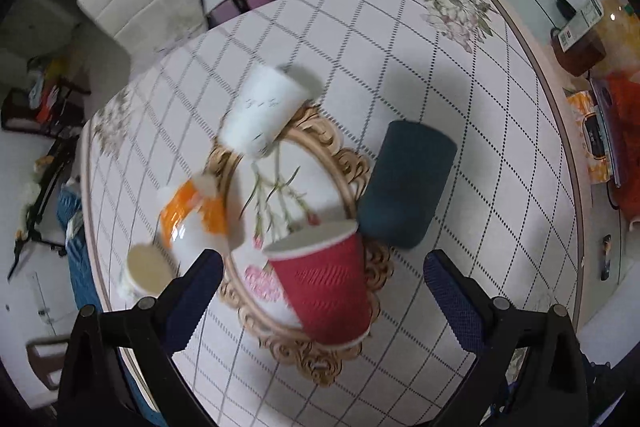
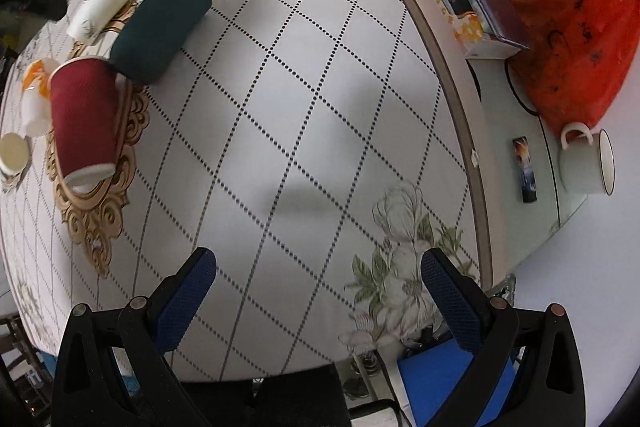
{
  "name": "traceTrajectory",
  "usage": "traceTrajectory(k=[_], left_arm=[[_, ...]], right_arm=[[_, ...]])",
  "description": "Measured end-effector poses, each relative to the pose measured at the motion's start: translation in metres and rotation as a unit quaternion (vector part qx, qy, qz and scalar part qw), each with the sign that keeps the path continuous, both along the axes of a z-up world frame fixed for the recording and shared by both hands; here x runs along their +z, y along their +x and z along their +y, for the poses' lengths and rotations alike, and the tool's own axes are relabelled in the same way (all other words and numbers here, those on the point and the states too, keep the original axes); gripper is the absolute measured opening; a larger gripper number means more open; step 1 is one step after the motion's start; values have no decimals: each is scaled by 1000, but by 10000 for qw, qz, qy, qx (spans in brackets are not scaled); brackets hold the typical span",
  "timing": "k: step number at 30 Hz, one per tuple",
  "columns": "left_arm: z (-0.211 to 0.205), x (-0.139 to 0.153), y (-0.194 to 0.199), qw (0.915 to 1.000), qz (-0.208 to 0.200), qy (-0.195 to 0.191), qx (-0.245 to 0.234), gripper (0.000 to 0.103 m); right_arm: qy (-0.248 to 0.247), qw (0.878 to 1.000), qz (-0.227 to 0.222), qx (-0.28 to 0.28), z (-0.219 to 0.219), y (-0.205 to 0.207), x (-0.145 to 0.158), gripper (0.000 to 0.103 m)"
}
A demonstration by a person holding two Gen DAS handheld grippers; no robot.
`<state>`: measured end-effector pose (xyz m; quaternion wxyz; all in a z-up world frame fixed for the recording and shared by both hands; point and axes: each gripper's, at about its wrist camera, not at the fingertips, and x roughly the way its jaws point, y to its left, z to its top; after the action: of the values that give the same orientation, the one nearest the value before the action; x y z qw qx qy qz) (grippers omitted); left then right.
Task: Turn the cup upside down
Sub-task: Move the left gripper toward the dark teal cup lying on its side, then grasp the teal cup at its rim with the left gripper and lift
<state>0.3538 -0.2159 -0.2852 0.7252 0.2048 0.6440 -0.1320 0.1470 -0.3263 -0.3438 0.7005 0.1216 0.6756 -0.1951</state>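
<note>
Left wrist view puts the table [image 1: 460, 163], under its diamond-grid cloth, across most of your picture. On it lies an oval gold-framed tray [image 1: 256, 311]. Just beside the tray's far edge stands the dark teal cup [image 1: 404, 183], mouth down. The red ribbed cup [image 1: 324, 287] stands on the tray, mouth up, nearest your left gripper [image 1: 320, 279], whose jaws are spread wide and hold nothing. A white cup [image 1: 264, 111] sits at the tray's far rim. Your right gripper [image 2: 318, 279] hangs wide apart over bare cloth, well apart from the cups.
</note>
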Motion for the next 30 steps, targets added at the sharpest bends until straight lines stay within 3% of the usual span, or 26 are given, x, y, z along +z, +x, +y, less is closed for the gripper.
traceTrajectory(k=[7,17,24,30], left_arm=[[-41,-34,24,9970,275,226,-686,103],[-85,-79,21,9839,594,532,-1601,103],[-103,-102,17,9753,687,728,-1968,103],[-109,-112,18,9730,685,743,-2076,101]], right_arm=[[-37,9995,313,52,-4,22,-26,103],[45,9969,784,-16,-16,29,-56,103],[126,9949,1002,11,-27,31,-65,103],[224,9939,1081,56,-29,37,-69,103]])
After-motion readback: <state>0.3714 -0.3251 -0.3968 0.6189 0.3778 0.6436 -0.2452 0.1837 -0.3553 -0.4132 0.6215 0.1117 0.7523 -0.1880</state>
